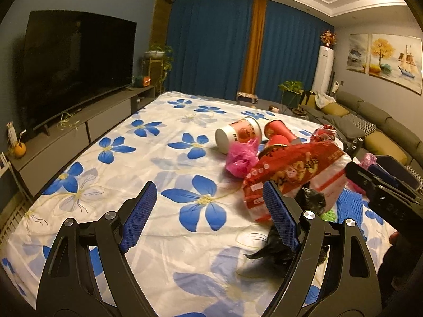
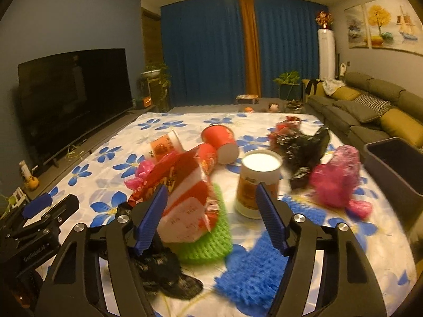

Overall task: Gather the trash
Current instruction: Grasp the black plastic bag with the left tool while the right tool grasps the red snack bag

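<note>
Trash lies in a heap on a flowered bed cover point(image 1: 164, 158). My left gripper point(image 1: 208, 187) hovers open over bare cover, with a red-and-white snack bag point(image 1: 296, 174) and a crumpled black bag point(image 1: 309, 200) just beyond its right finger. My right gripper point(image 2: 211, 187) stands open around that snack bag point(image 2: 185, 206), which rests on a green knit net point(image 2: 211, 237). Its left pad is against the bag and its right pad is clear of it. An upright white-lidded cup point(image 2: 260, 182) stands behind the right finger.
Tipped paper cups point(image 2: 219, 140), a pink plastic bag point(image 2: 335, 177), a second black bag point(image 2: 304, 148) and a blue foam net point(image 2: 251, 277) surround the heap. A dark bin point(image 2: 396, 166) stands at the bed's right edge, with the sofa point(image 2: 370, 105) beyond. A television point(image 1: 79, 63) is at left.
</note>
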The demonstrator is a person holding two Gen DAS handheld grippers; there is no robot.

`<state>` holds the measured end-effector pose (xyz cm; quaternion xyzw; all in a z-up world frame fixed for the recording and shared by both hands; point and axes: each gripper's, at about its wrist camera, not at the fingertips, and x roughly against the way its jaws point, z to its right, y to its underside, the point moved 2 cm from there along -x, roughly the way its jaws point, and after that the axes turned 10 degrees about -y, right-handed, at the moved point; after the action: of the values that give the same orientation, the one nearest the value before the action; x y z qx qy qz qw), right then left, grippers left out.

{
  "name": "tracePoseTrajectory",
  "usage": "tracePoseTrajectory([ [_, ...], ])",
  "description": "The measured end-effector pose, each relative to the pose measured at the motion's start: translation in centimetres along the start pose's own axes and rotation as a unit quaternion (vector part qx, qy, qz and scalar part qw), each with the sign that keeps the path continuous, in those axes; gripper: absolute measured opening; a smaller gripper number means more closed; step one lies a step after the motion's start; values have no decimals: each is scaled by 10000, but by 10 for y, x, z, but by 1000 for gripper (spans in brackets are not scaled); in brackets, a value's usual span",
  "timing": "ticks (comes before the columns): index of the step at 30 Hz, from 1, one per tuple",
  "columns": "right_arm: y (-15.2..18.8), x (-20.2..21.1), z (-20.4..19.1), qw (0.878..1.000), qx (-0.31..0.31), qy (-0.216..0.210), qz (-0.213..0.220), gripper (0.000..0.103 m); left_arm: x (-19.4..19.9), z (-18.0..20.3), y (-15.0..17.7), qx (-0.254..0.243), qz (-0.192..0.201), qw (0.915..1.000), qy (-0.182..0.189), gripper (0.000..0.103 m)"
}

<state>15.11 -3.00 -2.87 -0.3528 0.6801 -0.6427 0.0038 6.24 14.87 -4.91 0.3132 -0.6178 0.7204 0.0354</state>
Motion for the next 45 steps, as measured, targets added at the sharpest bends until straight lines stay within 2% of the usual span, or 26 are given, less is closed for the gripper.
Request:
tracePoseTrajectory([
  [3,0,-12,-1,9998,-40,-147,-153,56,-3,-3,-1,31,-42,10000,48,82],
  [8,1,-22,-7,9986,10,-441,-296,27,-2,0,0,23,-14,9999,170,82],
  [11,3,-22,-10,9978,48,-581,-318,14,-3,0,1,14,-42,9998,193,81],
  [17,-3,-8,-14,9984,195,-537,2,6,2,7,4,-43,-49,9991,428,81],
  [25,-18,28,-13,9968,348,-407,585,5,7,41,13,-483,-174,9922,1139,82],
  [30,-24,53,-10,9948,399,-309,882,5,-9,62,20,-715,-473,9877,1310,81],
  [32,-25,63,-6,9940,402,-272,976,5,-16,65,23,-733,-618,9861,1360,74],
  [34,-26,70,-3,9937,374,-249,1023,5,-22,68,25,-791,-779,9839,1404,56],
  [40,-22,85,11,9938,259,-125,1071,5,-31,74,30,-835,-1064,9788,1537,21],
  [45,-20,97,20,9934,158,-30,1134,5,-28,75,30,-809,-1026,9802,1484,5],
])
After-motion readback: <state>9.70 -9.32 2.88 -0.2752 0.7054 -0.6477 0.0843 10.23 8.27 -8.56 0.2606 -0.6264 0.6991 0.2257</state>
